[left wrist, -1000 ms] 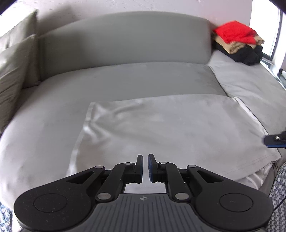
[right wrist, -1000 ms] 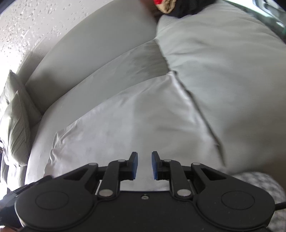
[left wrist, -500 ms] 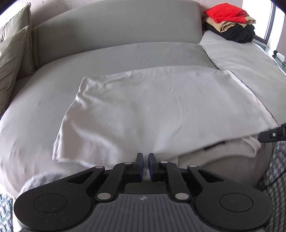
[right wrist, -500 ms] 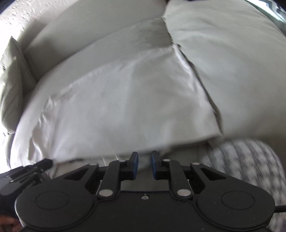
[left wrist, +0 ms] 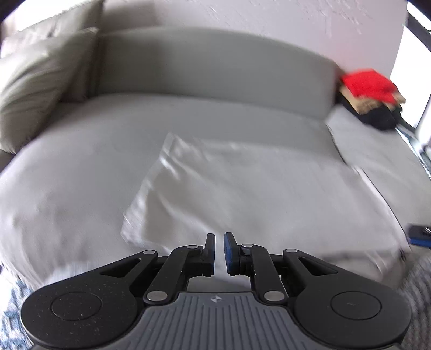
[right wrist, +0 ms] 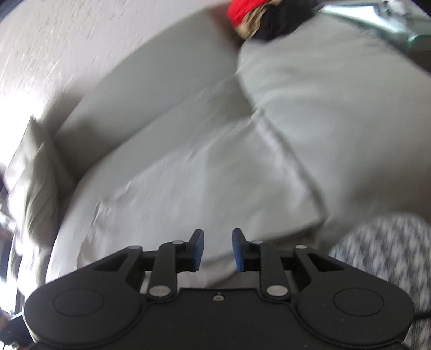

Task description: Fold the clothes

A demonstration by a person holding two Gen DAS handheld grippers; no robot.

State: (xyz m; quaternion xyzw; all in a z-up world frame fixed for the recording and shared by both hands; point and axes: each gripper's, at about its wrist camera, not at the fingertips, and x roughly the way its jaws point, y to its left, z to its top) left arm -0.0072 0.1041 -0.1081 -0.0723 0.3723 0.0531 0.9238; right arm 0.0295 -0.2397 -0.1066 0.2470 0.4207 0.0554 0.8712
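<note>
Cloth, pale grey and laid out as a flat rectangle, covers the front half of the sofa seat, its near edge reaching the seat's front lip; both views are smeared by motion, so I cannot tell how many layers it has. Spread this way it has room to be doubled over, and it would fit either a piece halfway through folding or one already folded down. Above its near edge the left gripper hovers with a thin gap between its fingers and nothing between them. The right gripper hangs near the cloth's right corner with its fingers wider apart, also empty. One claw at each end of the near edge suits handling a wide, limp piece evenly. At the far right end of the sofa sits a stack of clothes, red over tan over black, likely the finished pile. Cushions lean at the left end against a textured wall, and patterned carpet shows below the seat.
</note>
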